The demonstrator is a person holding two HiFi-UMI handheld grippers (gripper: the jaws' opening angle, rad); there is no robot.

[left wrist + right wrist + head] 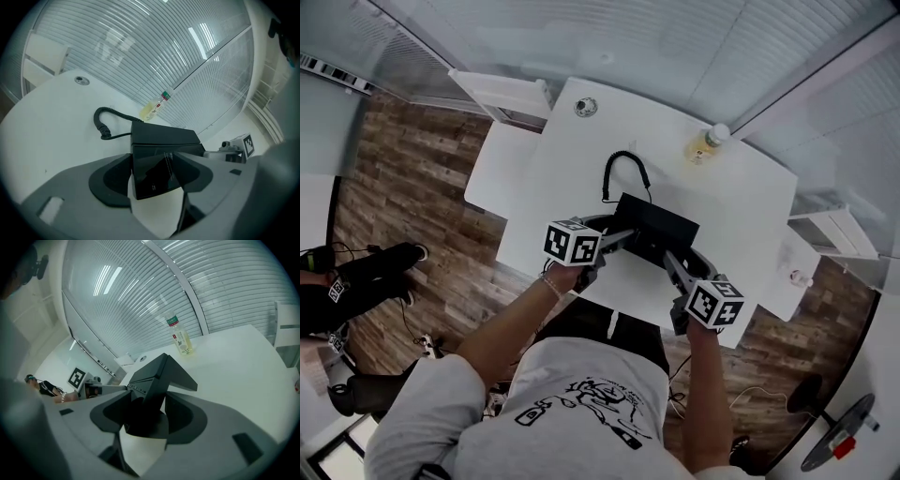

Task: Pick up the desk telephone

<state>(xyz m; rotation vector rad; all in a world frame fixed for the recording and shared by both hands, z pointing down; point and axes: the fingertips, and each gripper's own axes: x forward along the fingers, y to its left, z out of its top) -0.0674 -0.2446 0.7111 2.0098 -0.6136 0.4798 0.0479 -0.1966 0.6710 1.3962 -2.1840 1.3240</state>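
The black desk telephone (654, 225) sits mid-desk on the white desk (741, 202), its coiled cord (623, 169) looping toward the far side. My left gripper (622, 237) reaches in from the left. In the left gripper view that gripper (157, 176) is shut on the telephone's near corner (161, 138). My right gripper (672, 265) comes from the front right. In the right gripper view it (145, 413) is shut on another corner of the telephone (159, 373). I cannot tell whether the phone is off the desk.
A small bottle (705, 145) of yellowish liquid stands at the desk's far edge, behind the phone. A round cable grommet (585, 107) lies at the far left corner. White shelving (502, 94) flanks the desk. A seated person's legs (366, 272) show at left.
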